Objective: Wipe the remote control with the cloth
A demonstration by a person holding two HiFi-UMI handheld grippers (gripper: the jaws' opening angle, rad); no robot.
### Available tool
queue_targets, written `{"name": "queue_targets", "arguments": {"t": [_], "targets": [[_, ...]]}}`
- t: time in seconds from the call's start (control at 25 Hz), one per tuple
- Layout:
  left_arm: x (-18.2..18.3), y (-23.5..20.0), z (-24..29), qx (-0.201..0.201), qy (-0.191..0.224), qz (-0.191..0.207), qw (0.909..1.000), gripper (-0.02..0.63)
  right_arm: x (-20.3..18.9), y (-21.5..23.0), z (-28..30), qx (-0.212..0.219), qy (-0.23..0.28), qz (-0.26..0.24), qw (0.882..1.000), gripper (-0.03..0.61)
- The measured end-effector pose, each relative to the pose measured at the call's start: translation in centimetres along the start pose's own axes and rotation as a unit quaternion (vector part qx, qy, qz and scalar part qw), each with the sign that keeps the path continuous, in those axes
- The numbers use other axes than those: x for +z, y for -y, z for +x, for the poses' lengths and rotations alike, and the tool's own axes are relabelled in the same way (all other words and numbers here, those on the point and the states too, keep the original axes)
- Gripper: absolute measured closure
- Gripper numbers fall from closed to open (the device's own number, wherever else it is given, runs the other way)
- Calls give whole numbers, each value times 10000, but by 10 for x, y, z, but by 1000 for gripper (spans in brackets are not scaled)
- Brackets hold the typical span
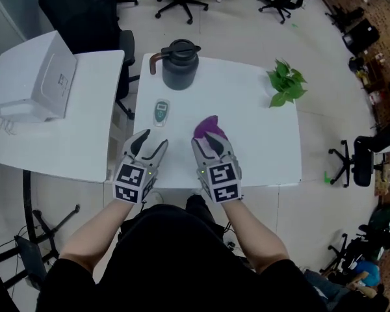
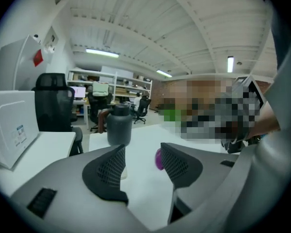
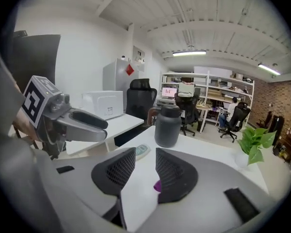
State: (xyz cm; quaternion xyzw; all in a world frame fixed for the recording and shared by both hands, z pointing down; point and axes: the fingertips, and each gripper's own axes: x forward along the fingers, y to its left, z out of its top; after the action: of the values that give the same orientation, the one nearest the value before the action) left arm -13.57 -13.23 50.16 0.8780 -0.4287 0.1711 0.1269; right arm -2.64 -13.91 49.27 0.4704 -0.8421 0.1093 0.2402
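In the head view, the remote control [image 1: 160,112] is seen near the table's [image 1: 260,148] left edge, with the cloth [image 1: 210,129] mid-table. The left gripper [image 1: 148,149] and right gripper [image 1: 209,145] are held over the near edge, probably lined up for pickup.

In the left gripper view, the jaws are parted and nothing is held.

In the right gripper view, the jaws are likewise apart and empty.

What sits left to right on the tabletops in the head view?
White box → remote → cloth → plant. The jug is left out because it overlaps the remote's span.
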Motion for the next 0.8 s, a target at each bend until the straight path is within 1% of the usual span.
{"name": "queue_targets", "arguments": {"t": [0.08, 0.2, 0.24, 0.28, 0.36, 0.52, 0.8], "targets": [[12, 11, -13, -191, 83, 144, 9997, 432, 10, -14, -9, -66, 115, 5, 9999, 465], [25, 24, -30, -315, 218, 342, 9987, 527, 23, -29, -23, -77, 256, -36, 9996, 507], [29, 28, -34, -320, 268, 398, 9983, 551, 27, -33, -27, -59, 302, -64, 9995, 518], [33, 31, -38, -298, 318, 451, 9980, 562, 30, -37, -31, -31, 342, -97, 9994, 525], [41, 34, -41, -181, 408, 509, 9977, 602, 34, -41, -37, 46, 395, -169, 9991, 540], [51, 43, -43, 50, 489, 578, 9971, 614, 39, -45, -46, 228, 489, -301, 9981, 561], [56, 64, -42, 185, 461, 753, 9959, 614, 38, -42, -54, 430, 554, -337, 9970, 563]]}}
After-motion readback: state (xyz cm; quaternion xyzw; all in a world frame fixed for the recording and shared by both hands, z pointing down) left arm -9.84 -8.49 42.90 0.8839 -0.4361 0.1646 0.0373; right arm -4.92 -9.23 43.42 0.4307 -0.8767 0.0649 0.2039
